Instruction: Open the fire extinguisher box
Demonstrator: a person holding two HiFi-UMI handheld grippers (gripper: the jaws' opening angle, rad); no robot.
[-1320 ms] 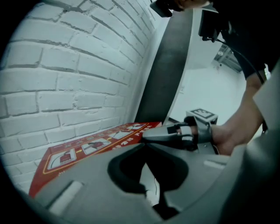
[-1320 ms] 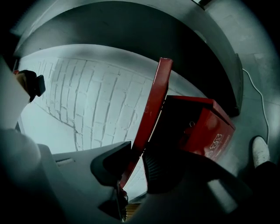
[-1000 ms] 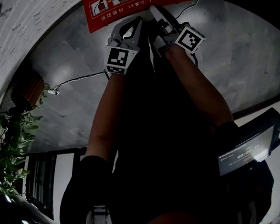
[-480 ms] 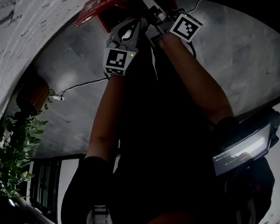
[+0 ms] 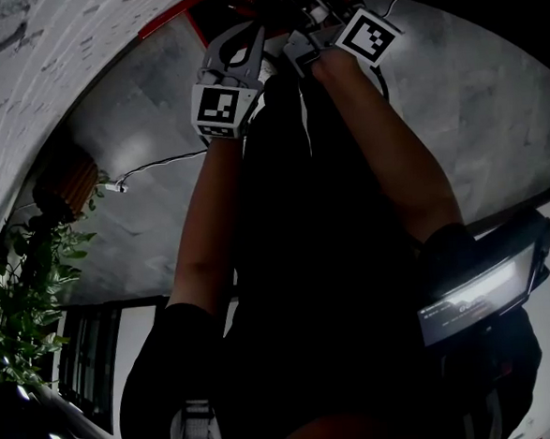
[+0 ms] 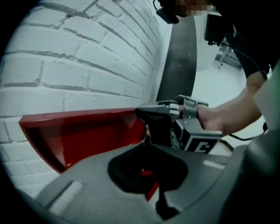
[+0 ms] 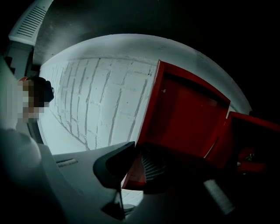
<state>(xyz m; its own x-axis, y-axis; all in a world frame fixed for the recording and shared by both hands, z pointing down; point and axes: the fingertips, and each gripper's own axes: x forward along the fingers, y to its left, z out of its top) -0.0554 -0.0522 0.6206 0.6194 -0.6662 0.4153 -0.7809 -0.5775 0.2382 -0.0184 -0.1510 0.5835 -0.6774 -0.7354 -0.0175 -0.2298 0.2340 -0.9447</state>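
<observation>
In the head view, the left gripper [image 5: 251, 33] and right gripper [image 5: 302, 4] sat side by side at the fire extinguisher box's red lid [image 5: 174, 14]. In the left gripper view, its fingers were drawn together beside the lid, near a white brick wall [image 6: 87, 57]. In the right gripper view, its fingers, having just been closing, were clamped on the partly open lid's edge.

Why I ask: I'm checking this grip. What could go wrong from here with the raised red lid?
1. The right hand-held gripper, whose jaws have just been closing, pinches only the edge of the red metal box lid; the part-raised lid could slip and drop.
2. The left hand-held gripper sits close beside the right one, so a falling lid might strike it.
</observation>
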